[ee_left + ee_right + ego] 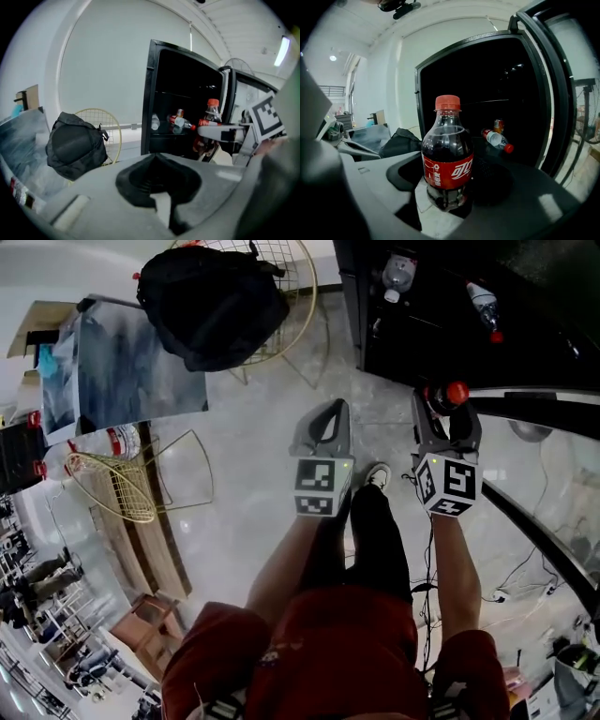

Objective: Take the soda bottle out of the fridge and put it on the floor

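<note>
Soda bottle (447,154) clamped upright between fingers of right gripper (446,416), clear of fridge (513,89) beyond them; fingers of left gripper (323,430) pinched together, empty. Remaining: lowering to floor (248,502) beneath.

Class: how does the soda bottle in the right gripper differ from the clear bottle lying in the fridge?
The soda bottle stands upright, gripped by the right gripper; the clear bottle lies on its side in the fridge. The soda bottle holds dark drink; the clear bottle looks colourless. Both have red caps.

soda bottle (447,154) of glossy clear plastic (red cap (447,102) matt), floor (253,474) polished and smooth, bag (211,306) matt black cloth.
</note>
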Demonstrator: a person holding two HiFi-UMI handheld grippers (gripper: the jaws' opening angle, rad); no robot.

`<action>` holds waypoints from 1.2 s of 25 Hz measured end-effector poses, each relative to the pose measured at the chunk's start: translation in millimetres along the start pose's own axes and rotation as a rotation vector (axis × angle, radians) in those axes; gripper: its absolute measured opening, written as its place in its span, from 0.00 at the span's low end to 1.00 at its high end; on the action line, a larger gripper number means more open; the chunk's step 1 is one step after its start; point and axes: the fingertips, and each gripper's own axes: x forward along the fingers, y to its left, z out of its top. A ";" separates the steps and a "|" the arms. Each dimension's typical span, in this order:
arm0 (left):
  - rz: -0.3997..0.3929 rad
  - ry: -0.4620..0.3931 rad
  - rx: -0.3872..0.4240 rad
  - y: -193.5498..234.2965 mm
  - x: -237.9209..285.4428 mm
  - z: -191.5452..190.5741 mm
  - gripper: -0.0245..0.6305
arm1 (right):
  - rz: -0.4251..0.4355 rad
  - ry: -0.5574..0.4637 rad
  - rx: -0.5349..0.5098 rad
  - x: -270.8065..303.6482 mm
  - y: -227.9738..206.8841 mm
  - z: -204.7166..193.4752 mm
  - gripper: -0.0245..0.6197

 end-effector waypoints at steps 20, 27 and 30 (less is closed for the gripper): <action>0.117 -0.095 0.020 -7.5 -136.3 60.9 0.04 | 0.149 0.068 0.008 -126.2 44.1 28.1 0.51; 0.144 -0.113 0.013 -7.5 -171.7 64.8 0.04 | 0.236 0.071 -0.064 -148.9 69.9 39.8 0.51; 0.150 -0.108 0.023 -1.6 -187.2 59.1 0.04 | 0.233 0.064 -0.067 -153.7 80.4 45.3 0.51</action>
